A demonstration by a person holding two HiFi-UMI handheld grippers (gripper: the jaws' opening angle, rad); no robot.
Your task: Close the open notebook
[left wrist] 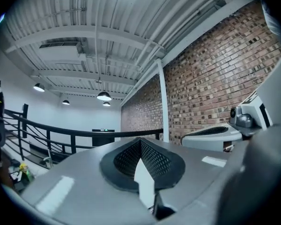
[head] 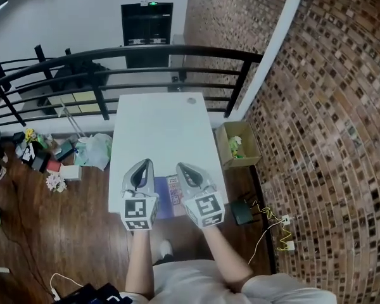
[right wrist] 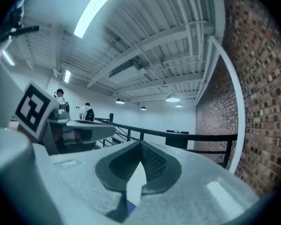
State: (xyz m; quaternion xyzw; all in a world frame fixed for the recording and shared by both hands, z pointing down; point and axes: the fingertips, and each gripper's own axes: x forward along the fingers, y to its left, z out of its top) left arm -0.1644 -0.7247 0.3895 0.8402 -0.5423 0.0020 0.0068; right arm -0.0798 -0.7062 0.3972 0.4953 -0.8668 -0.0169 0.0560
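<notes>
A white table stands in front of me in the head view. At its near edge lies the notebook, purple-blue with a pinkish printed page showing; both grippers cover its sides. My left gripper hovers over its left part, jaws shut with nothing between them. My right gripper hovers over its right part, also shut and empty. Both point level toward the far end of the table. In the left gripper view the jaws meet at the tip. The right gripper view shows the same, with a blue sliver below them.
A black railing runs behind the table. A cardboard box with something green inside sits on the floor to the right. Bags and clutter lie on the floor to the left. A small round object rests at the table's far end.
</notes>
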